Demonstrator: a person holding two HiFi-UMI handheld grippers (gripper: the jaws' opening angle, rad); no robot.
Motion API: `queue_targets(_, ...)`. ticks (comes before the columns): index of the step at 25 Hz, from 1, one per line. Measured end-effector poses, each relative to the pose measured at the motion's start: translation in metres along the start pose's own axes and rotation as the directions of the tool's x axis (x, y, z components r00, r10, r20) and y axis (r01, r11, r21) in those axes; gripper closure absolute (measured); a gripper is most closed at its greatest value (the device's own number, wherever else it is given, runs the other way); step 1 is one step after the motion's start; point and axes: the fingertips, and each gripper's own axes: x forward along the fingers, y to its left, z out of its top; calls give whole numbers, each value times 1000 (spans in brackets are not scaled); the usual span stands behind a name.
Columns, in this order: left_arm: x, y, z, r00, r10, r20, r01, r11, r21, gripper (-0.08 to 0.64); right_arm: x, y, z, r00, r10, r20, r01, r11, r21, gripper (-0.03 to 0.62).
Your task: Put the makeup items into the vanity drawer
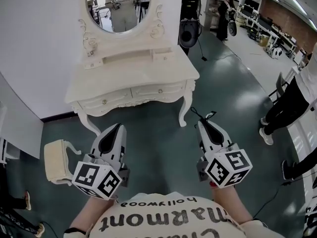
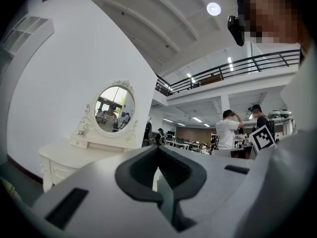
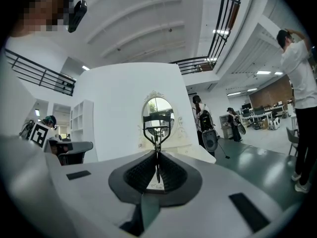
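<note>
The white vanity point(image 1: 132, 78) stands ahead of me against the wall, with an oval mirror point(image 1: 119, 6) on top. Both front drawers point(image 1: 104, 102) are closed. My right gripper point(image 1: 204, 126) is shut on a black eyelash curler point(image 1: 205, 116), which sticks out past the jaw tips; in the right gripper view the eyelash curler point(image 3: 158, 128) stands upright before the mirror. My left gripper point(image 1: 118, 128) is shut with nothing in it. In the left gripper view the vanity point(image 2: 69, 158) lies to the left, beyond the jaws. Both grippers hang over the floor, short of the vanity.
A white cushioned stool point(image 1: 55, 160) sits on the green floor at my left. A person point(image 1: 290, 108) stands at the right edge, and more people and desks fill the far right. A dark bag on a stand point(image 1: 188, 31) is right of the vanity.
</note>
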Motion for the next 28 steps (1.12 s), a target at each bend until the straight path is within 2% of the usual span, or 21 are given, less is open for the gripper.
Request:
queue_targets(7,17,-10,-3,1000,-27,-8,28,1000,4,551,5,-13,0,1000,2,4,-3,1000,29,554)
queue_targets(17,17,1,-9,1000,5,-29,-5,1000,-10,551,19,-10,-12,999,36,-24,-35,998,48,554)
queue_targets(28,36,19,-17,999,-1,-46,0,999,-34,551,43,-17,-24,998,23,-55,-19,998,63,554)
